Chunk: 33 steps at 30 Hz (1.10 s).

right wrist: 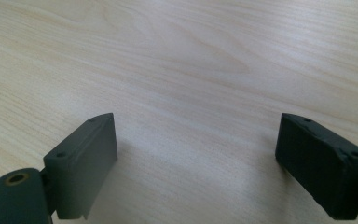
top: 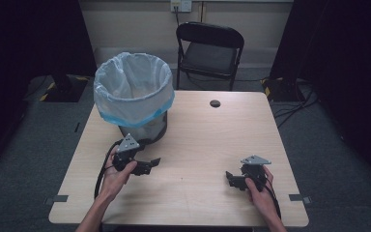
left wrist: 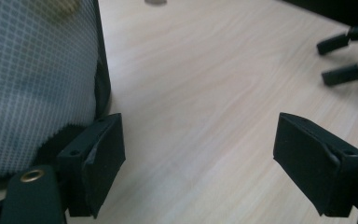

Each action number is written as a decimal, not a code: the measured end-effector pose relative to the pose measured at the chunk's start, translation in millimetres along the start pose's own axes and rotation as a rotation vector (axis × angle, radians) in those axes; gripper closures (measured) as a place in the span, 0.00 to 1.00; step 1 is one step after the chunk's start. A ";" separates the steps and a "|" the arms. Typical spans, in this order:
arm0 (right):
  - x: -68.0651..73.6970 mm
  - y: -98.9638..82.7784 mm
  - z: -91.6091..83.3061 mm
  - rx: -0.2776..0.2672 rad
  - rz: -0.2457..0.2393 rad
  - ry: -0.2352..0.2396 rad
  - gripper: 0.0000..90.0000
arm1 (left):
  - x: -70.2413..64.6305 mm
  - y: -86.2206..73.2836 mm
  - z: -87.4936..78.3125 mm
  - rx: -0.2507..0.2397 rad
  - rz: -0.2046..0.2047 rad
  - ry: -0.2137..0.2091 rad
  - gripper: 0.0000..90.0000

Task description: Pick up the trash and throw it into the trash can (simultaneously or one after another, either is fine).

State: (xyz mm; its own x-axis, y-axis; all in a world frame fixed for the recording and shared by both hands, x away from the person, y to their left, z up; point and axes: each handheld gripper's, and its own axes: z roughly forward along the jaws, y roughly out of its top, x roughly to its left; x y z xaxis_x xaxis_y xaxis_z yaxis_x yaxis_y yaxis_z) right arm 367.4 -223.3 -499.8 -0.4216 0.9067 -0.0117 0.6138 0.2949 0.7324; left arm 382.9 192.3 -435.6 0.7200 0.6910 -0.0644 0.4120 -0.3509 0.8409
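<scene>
Pale wood grain covers the worktop (top: 198, 140), which stands on grey carpet with a black folding chair (top: 209, 50) behind its far edge and dark curtains to either side. On the far-left part of the worktop stands a mesh waste bin (top: 134, 92) lined with a translucent bag whose blue-tinged rim is folded over the top. The left tongs (top: 150, 164) sit low just in front of the bin, held in the person's left hand (top: 117, 175), jaws spread wide with nothing between them; in the left gripper view the bin's mesh wall (left wrist: 37, 79) rises right beside the left-hand jaw (touching or a hair apart, I cannot tell). The right tongs (top: 231, 179) rest near the right front of the worktop in the right hand (top: 260, 189), also gaping, with bare wood between the jaws in the right gripper view. The two tongs point toward each other, well apart. A small round cable hole (top: 215, 103) marks the far middle of the worktop.
</scene>
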 end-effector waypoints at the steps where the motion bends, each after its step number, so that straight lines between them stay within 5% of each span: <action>1: 0.0 0.0 0.0 0.000 0.000 0.000 0.13 | -0.3 -2.2 1.3 -0.003 -0.007 0.006 0.18; 14: 0.0 0.0 0.0 0.000 0.000 0.000 0.13 | 6.5 -31.1 23.3 0.151 -0.026 0.018 0.18; 16: 0.0 0.0 0.0 0.000 0.000 0.000 0.13 | 6.6 -33.8 24.5 0.144 -0.044 -0.007 0.18; 25: 0.1 0.0 0.0 -0.001 -0.002 -0.001 0.13 | -0.6 -47.7 34.1 0.215 -0.012 0.041 0.19; 33: 0.1 0.0 -0.1 0.000 -0.001 -0.001 0.13 | -5.9 -52.4 35.9 0.188 0.010 0.087 0.17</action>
State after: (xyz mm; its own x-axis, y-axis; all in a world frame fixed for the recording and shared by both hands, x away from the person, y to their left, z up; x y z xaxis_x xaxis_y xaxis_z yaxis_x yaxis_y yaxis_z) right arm 367.2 -223.3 -499.8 -0.4220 0.9065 -0.0133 0.6128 0.2960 0.7327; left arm 377.1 184.0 -498.6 0.6769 0.7361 -0.0033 0.5079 -0.4637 0.7260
